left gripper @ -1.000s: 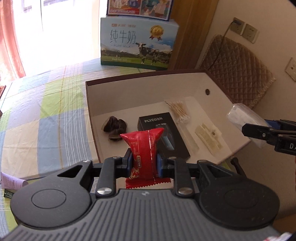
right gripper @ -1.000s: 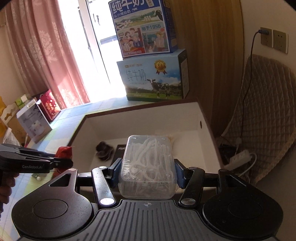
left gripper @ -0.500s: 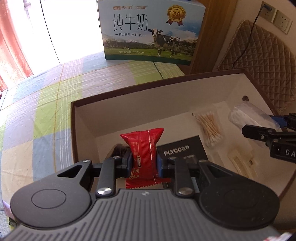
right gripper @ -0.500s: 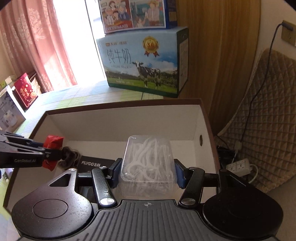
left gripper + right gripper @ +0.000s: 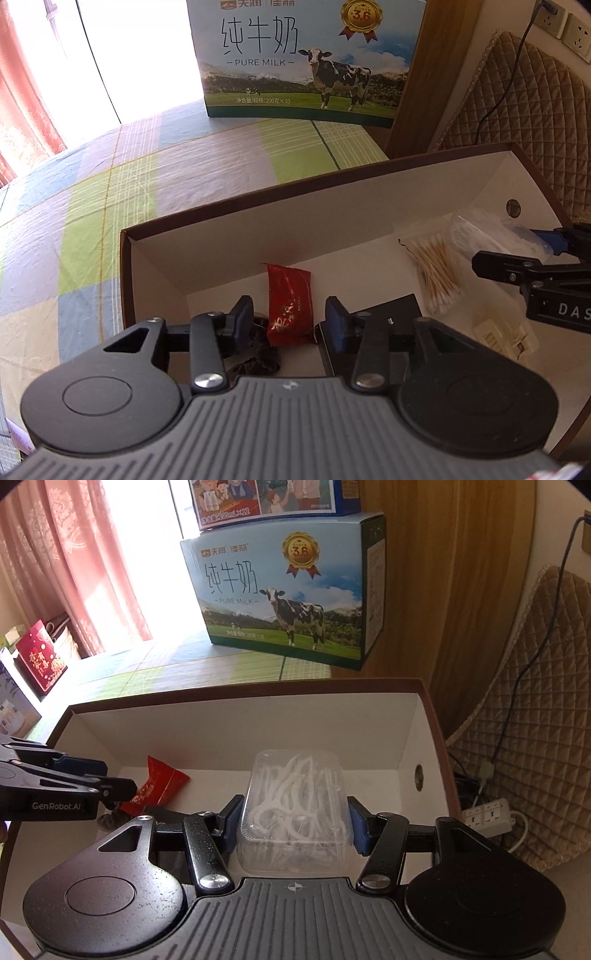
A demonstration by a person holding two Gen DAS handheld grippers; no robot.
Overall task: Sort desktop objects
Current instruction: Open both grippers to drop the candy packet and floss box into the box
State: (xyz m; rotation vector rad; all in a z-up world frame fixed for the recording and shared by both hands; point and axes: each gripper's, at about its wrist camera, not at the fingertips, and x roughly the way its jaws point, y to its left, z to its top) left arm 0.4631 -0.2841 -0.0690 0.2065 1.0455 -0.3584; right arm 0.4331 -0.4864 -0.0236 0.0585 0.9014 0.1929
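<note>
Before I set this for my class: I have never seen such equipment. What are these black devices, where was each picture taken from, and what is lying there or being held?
There is no robot here. A person holds a two-finger clamp in each hand, and each clamp carries a camera looking along its fingers, so there is one picture per clamp. The left gripper is open, and a red snack packet lies loose between its fingers inside the brown-rimmed box. The right gripper is closed on a clear tub of floss picks. Cotton swabs and a black carton also lie in the box. The box sits on a checked tablecloth, with a milk carton behind it.
</note>
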